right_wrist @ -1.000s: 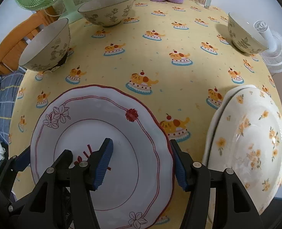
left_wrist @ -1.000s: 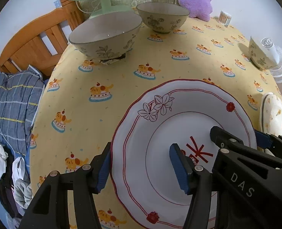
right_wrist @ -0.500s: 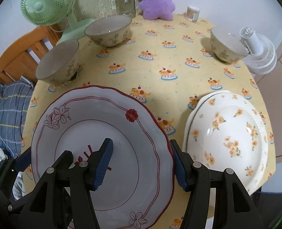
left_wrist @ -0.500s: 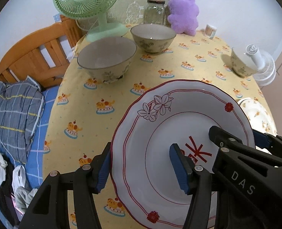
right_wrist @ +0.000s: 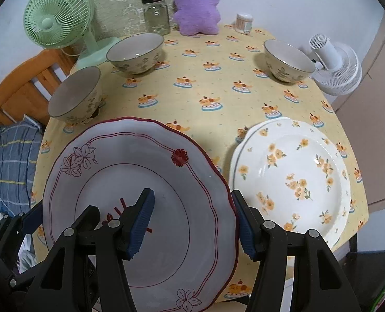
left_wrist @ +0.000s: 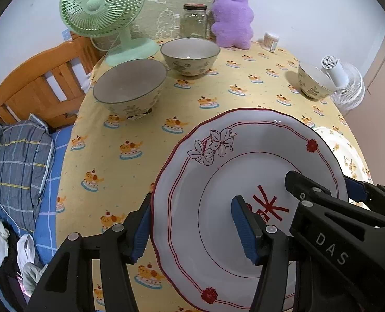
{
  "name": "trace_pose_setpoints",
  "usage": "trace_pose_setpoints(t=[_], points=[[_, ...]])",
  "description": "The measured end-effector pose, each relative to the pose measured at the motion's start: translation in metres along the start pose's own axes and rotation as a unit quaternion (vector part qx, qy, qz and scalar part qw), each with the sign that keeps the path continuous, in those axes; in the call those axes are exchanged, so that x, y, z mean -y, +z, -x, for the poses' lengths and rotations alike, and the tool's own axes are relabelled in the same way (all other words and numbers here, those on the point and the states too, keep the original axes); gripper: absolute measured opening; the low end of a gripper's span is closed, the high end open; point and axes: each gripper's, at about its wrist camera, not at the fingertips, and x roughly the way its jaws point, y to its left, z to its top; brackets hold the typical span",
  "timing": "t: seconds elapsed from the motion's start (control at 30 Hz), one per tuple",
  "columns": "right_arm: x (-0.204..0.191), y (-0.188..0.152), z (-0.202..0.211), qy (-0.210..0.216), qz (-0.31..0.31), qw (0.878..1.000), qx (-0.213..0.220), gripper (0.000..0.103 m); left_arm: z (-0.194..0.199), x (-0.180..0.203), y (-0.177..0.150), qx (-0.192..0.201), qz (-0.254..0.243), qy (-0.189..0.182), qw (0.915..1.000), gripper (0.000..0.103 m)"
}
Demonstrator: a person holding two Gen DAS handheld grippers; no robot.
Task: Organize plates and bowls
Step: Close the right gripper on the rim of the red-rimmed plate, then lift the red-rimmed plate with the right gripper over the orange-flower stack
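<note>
Both grippers, left gripper [left_wrist: 191, 231] and right gripper [right_wrist: 192, 222], pinch opposite rims of the red-trimmed plate [right_wrist: 140, 197] (glazed, stiff, likely slippery, breakable), lifted above the table.

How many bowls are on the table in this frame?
3: one bowl at the left edge, one beside the green fan, one by the white fan. None appears hidden.
</note>
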Motion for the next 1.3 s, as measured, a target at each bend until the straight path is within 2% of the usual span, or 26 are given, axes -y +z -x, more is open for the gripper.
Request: trace_pose_setpoints(t=[0.73, 1.3], points=[[0.118, 0.031, -0.010, 0.013, 0.016, 1.000, -0.013, 0.063, -0.014, 0.116, 0.022, -0.004, 0.012, 0.015, 0.9998, 0.060], [0.202, 0.038, -0.034, -0.007, 0.020, 0.999, -0.038, 0.062, -0.047, 0.195, 0.027, -0.032, 0.021, -0.002, 0.9993, 0.060]])
